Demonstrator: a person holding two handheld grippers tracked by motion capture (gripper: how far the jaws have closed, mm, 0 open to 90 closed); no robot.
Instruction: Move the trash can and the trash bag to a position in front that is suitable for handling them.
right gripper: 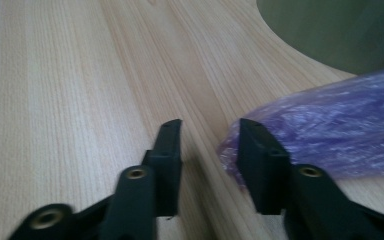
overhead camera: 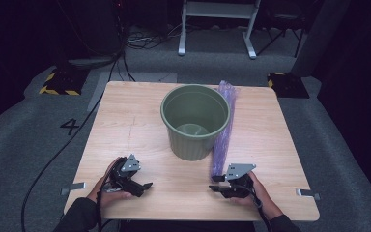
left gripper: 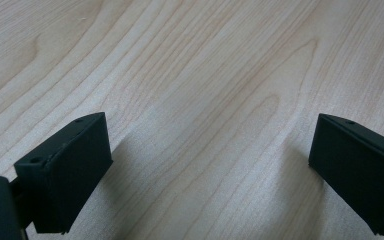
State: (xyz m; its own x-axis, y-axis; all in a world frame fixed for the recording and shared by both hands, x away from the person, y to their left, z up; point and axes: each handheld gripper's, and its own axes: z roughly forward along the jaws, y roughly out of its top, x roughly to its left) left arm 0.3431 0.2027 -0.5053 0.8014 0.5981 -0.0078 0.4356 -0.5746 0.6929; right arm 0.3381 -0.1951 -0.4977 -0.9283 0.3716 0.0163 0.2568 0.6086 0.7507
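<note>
One purple bag roll, lengthwise front-to-back

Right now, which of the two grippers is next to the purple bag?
The right gripper: it sits at the near end of the purple bag, which lies beside the green bin. The left gripper rests apart on bare table.

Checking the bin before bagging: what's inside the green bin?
The bin looks empty: its bare green floor shows in the high view. The near inner wall is hidden by the rim. The purple bag lies outside, along its right side.
</note>
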